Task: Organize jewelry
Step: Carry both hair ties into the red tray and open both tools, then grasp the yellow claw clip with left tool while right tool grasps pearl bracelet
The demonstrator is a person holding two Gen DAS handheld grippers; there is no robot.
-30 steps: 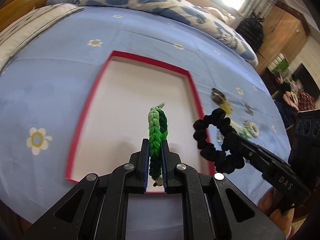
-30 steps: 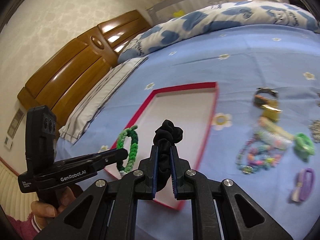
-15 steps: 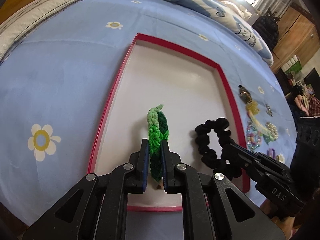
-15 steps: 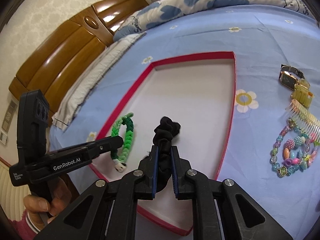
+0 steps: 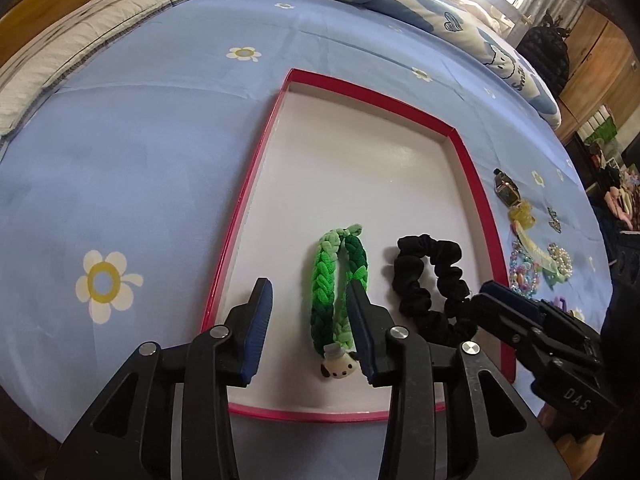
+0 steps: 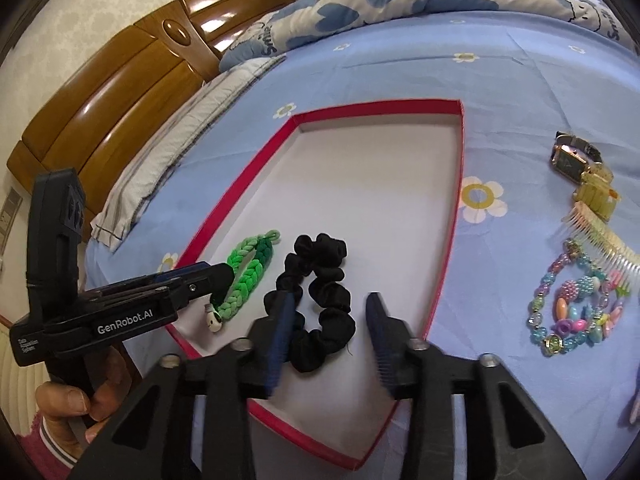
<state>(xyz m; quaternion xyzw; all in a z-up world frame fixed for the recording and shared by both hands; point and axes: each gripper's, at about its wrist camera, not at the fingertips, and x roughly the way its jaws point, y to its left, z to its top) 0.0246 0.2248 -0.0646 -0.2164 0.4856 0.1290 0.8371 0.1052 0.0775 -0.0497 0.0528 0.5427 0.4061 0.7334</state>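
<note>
A white tray with a red rim [image 5: 256, 184] lies on the blue flowered bedsheet. A green braided hair band [image 5: 332, 280] with a small panda charm lies flat on the tray floor near its front edge. It sits between the opening jaws of my left gripper [image 5: 307, 286], close to the right finger, and the pads do not press it. Beside it lies a black scrunchie [image 6: 316, 252], resting on the tray [image 6: 460, 184] between the opening jaws of my right gripper [image 6: 331, 299], free of both pads. The green band [image 6: 248, 268] also shows in the right wrist view.
To the right of the tray on the sheet lie a watch [image 6: 568, 158], a yellow clip [image 6: 596, 196], a pale comb [image 6: 600, 236] and bead bracelets [image 6: 572, 312]. A pillow and wooden headboard [image 6: 120, 92] lie to the far left. A hand [image 6: 68, 400] holds the left gripper.
Both grippers sank toward the tray's front part, then their jaws parted. The green band and the black scrunchie dropped from the pads onto the tray floor.
</note>
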